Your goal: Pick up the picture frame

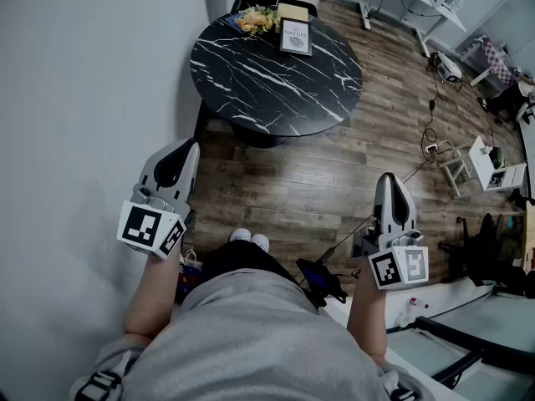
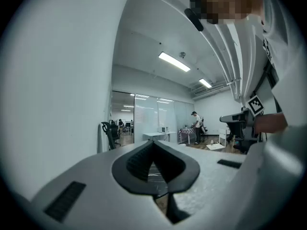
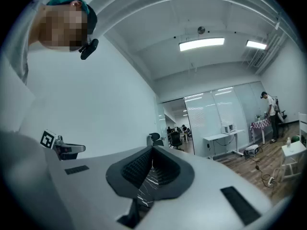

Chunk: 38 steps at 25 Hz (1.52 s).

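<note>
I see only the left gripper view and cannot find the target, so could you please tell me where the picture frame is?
Observer: In the head view, the picture frame sits near the far edge of the round black marble table, straight ahead of the person.
Operator: Thank you. Is anything beside it?
Observer: Yes, a yellowish bunch, seemingly flowers, lies just left of it.
Operator: How does the right gripper stand?
Observer: The right gripper is shut with nothing in it, over the wooden floor, short of the table.
</note>
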Available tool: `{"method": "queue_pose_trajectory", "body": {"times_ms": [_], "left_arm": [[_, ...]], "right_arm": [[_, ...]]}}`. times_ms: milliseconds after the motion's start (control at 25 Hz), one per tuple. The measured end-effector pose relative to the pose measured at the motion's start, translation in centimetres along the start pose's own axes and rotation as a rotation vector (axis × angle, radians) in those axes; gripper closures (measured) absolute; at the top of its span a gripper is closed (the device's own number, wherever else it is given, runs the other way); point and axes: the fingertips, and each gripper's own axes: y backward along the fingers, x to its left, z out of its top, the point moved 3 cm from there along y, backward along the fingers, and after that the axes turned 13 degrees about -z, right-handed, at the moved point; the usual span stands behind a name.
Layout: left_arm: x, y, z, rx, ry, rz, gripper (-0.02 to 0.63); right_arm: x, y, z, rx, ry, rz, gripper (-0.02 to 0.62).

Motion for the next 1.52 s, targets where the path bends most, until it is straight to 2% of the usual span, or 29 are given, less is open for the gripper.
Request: {"method": "queue_pose_trajectory", "body": {"times_ms": [320,600,960,1280,1520], "left_arm": [[-1.0,-0.1,-0.1,0.023,-0.033,-0.001,0.600],[-1.3,-0.2,-0.4,0.029,-0.021,-0.001,0.600],[-1.5,-0.7,-0.3,0.016,-0.022,0.025,0.600],[-2.2,-0.9,0.0,-0.024,-0.011,0.062,0.600],[-2.8,-0.8,-0.9,-0.004,0.013,0.077,0.600]], "right_arm": [[-0.2,0.4,-0.2,0.012,0.005,0.007,0.569],[0.0,0.5,-0.5,0.028,0.017,0.018,0.569],[-0.8,-0.4,-0.5,0.011,-0.041,0.037,0.569],[-1.7,-1.5,-1.0,0.011,-0.050,0.072,0.569],[-2.1,-1.8,-1.6,0.027,-0.065,0.091,0.569]]}}
